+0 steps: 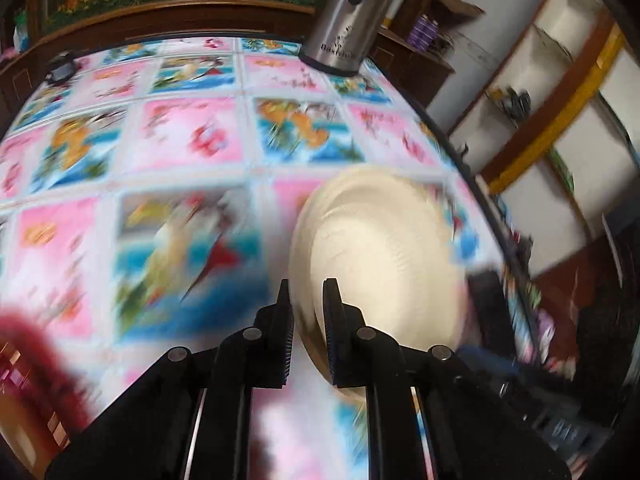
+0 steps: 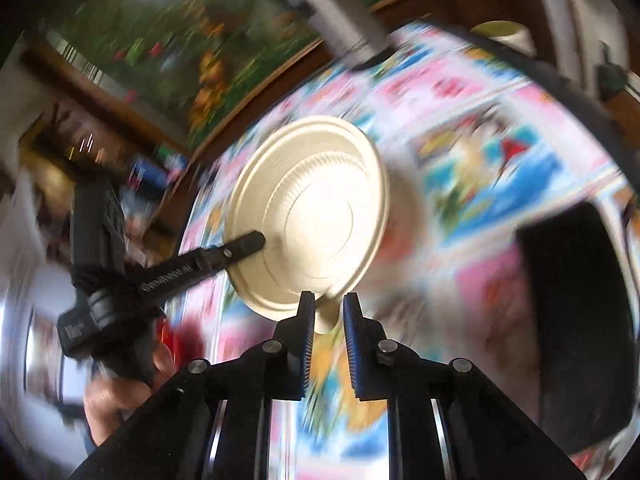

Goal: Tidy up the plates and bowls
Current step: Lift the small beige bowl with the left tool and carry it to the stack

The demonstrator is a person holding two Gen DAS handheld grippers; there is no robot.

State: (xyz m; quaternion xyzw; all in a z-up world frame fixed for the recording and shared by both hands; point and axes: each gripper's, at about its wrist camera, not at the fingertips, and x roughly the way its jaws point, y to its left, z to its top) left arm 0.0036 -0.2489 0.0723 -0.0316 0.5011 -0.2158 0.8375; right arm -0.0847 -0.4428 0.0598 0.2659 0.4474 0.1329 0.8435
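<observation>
Plate [image 1: 380, 248], cream and ribbed, is tilted up off the tablecloth [image 1: 180, 140] in the left wrist view. It spreads ahead and to the right of the fingertips. The left gripper [image 1: 308, 312] is narrow, and its two pads pinch the plate's near rim. A steel flask [image 1: 344, 20] stands far ahead of the fingers, slightly right, at the table's far edge. Most of the cloth and the plate's right side are blurred.

In the right wrist view, the plate [image 2: 312, 208] hangs just ahead of the right gripper [image 2: 329, 316], its ribbed face turned towards the camera. These jaws are narrow too, and the plate's lower rim is caught between them, lying against the left finger. The left gripper [image 2: 256, 242] reaches in from the left and is clamped on the plate's left rim. A hand [image 2: 120, 396] holds its handle low on the left. A dark blurred shape [image 2: 576, 300] sits to the right of the fingers, and I cannot tell what it is.
</observation>
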